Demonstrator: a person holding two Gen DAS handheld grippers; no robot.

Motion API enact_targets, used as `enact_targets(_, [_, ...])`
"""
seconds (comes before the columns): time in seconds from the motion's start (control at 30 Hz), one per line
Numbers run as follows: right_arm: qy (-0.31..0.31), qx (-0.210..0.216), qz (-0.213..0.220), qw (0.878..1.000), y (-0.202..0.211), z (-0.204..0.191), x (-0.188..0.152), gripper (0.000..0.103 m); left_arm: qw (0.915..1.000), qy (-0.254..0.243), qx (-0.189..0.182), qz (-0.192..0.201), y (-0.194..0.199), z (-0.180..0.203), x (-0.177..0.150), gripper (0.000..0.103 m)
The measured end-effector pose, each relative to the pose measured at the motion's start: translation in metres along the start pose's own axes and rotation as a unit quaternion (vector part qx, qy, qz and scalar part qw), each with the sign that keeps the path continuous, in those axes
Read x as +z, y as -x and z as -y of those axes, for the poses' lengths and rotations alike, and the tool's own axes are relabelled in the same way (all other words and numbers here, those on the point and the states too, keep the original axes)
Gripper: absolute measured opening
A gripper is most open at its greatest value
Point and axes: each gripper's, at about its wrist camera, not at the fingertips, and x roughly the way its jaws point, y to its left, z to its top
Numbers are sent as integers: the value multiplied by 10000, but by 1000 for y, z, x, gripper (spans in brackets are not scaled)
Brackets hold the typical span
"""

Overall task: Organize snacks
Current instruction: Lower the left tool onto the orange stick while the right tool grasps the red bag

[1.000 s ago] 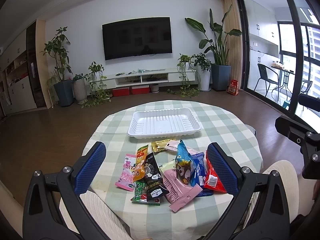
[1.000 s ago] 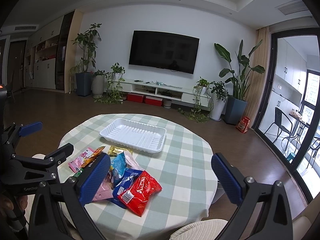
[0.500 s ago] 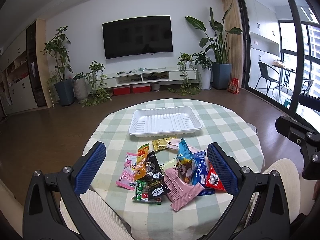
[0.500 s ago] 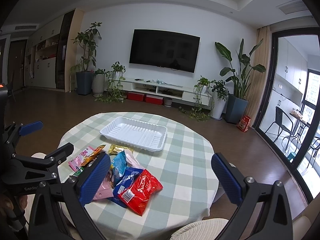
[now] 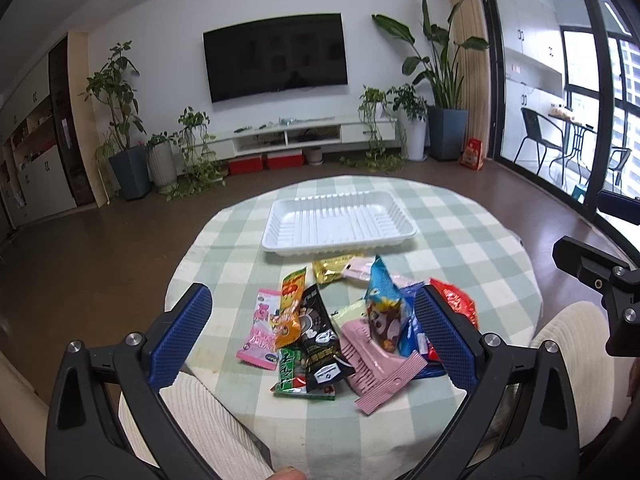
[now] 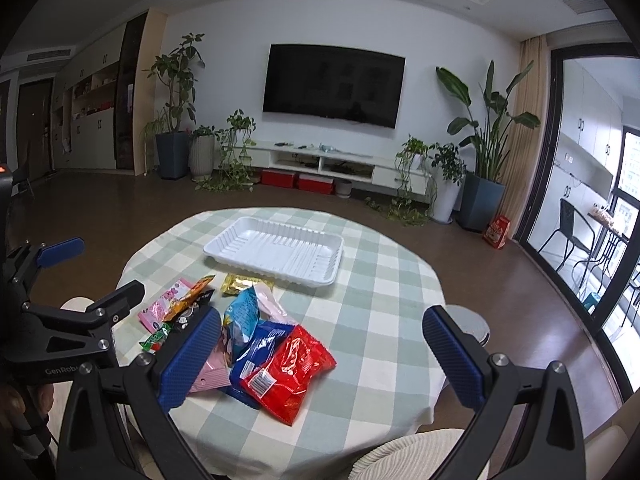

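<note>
We hold the left tool [image 5: 312, 336] with its jaws spread wide and nothing between them, above the near edge of the round bench [image 5: 472, 240] in its green-checked cloth. The right tool [image 6: 320, 354] is likewise wide open and bare, off to the right of the left one. The snacks sit in a loose pile just ahead of and below the left tool. A pink packet [image 5: 260, 330] lies toward its left finger. An orange packet [image 5: 290, 306] and a black packet [image 5: 320, 340] overlap beside it, both with their long axes running away from us. A green packet [image 5: 292, 372] shows from under the black one. A pale pink striped packet [image 5: 380, 372] slants toward the right finger, and a blue bag [image 5: 382, 304] stands tilted up on the heap. From the right tool, the red bag [image 6: 292, 368] lies just ahead of its left finger, long axis slanting away to the right, on a dark blue bag [image 6: 260, 344]. Beyond the pile, past a small gold packet [image 5: 332, 270], sits the white tray [image 5: 340, 224], its long side across our view, nothing blocking it. Behind the bench are a TV [image 5: 276, 56] and potted plants [image 5: 440, 92].
</note>
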Motion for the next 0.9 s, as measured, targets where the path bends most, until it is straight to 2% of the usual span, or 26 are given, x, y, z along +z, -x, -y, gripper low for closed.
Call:
enact_targets(0.27, [-111,134,-885,9959,-68,-1,-36,103,9961,54,238,-854,-63,-19,-22,103])
enact_targets(0.5, [-270,301,-1780,9832,-124,0,-63,103,9911,267,239,-1283,-113,-43,-44,103])
enact_targets(0.9, [-464,655,-2356,9685,-151,-1,-82,103,9802,674,223,-1849,-166,-74,-63,103])
